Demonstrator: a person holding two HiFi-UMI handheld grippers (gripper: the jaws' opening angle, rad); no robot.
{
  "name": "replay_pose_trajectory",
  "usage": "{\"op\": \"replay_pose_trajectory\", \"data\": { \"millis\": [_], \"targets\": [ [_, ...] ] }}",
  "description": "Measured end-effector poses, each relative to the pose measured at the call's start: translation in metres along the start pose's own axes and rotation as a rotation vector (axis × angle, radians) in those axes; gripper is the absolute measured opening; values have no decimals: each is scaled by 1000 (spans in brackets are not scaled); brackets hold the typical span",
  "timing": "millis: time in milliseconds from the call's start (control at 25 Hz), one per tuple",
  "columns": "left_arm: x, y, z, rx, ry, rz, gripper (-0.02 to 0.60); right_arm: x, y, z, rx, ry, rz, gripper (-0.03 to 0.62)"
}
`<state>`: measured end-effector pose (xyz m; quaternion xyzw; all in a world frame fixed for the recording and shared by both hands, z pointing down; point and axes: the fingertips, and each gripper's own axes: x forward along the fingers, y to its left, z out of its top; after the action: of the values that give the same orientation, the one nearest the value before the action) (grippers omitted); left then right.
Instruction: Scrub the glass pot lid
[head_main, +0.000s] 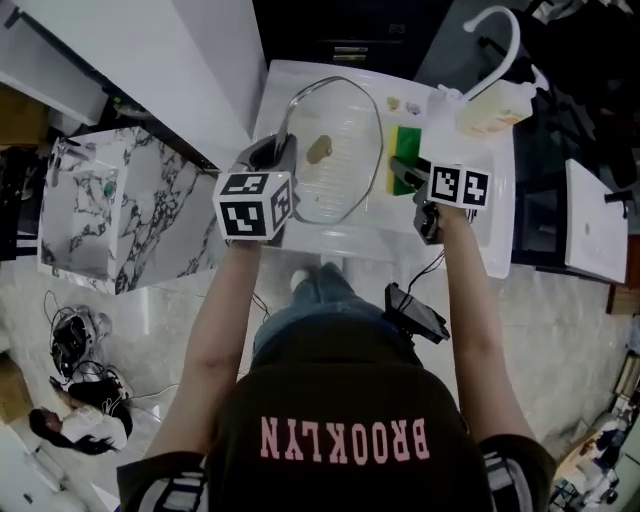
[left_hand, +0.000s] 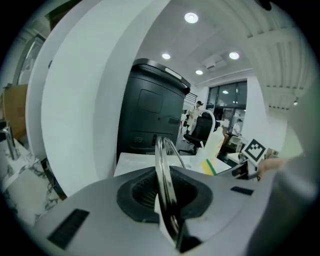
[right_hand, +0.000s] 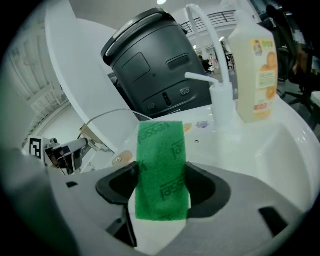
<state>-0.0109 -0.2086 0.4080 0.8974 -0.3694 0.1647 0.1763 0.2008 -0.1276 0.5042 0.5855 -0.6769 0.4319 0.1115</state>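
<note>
Forearms (head_main: 222, 320) parallel; lid (head_main: 345, 150) left, sponge (head_main: 405, 160) right.

a round clear glass pot lid (head_main: 340, 120) with a thin metal rim and a tan knob (head_main: 318, 150) at its centre is held over the white sink (head_main: 350, 242), tilted up with its face toward the head view. its left rim stands edge-on, clamped between the jaws of the left gripper (left_hand: 167, 200). a rectangular green scouring sponge (right_hand: 161, 170) with a yellow layer sits over the sink just right of the lid, pinched between the jaws of the right gripper (right_hand: 160, 195), its green face with dark print uppermost.
</note>
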Motion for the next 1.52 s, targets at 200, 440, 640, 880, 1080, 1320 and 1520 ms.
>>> {"op": "replay_pose_trajectory", "data": {
  "millis": [200, 440, 640, 880, 1080, 1320, 1520],
  "targets": [
    [23, -37, 21, 175, 2, -89, 31, -30, -26, -4, 49, -55, -54, 281],
    [50, -95, 36, 408, 2, -227, 29, -64, -60, -17, 100, -86, -121, 281],
    [57, -161, 32, 633, 19, -414, 29, -97, -94, -21, 144, -127, -186, 281],
    [52, -222, 13, 853, 32, -583, 29, -142, -126, -23, 148, -155, -280, 281],
    [31, -274, -16, 1076, 18, -740, 29, -177, -148, -37, 130, -128, -393, 281],
    [12, -296, -39, 1229, -9, -868, 29, -204, -146, -78, -39, 53, -424, 281],
    [-3, -293, -67, 1465, -81, -905, 29, -222, -133, -100, -81, 176, -329, 281]
  ]
}}
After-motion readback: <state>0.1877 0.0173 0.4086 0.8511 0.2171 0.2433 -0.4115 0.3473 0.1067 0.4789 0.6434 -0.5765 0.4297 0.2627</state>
